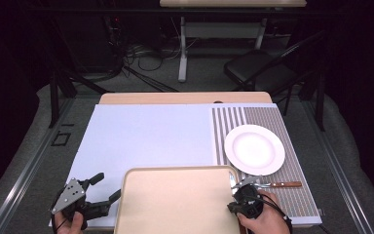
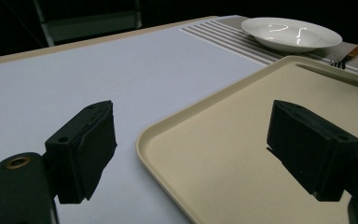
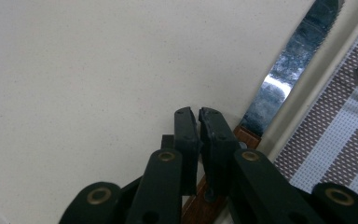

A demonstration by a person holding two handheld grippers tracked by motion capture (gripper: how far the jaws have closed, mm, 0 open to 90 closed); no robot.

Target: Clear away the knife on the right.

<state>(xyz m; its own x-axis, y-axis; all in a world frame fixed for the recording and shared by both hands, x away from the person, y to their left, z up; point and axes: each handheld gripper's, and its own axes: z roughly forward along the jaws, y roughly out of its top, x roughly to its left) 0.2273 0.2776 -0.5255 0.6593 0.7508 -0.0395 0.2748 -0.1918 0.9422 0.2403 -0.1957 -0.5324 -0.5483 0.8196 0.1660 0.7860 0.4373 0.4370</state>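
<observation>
Two grippers work at the near table edge. The right gripper is clamped on the wooden-handled steak knife, which lies inside the beige rectangular plastic tray along its right rim. The left gripper stands spread wide over the tray's left rim, holding nothing. From above, a wooden-handled fork lies on the striped grey placemat below the white round ceramic plate. Bare pale-blue table covering stretches beyond the tray.
</observation>
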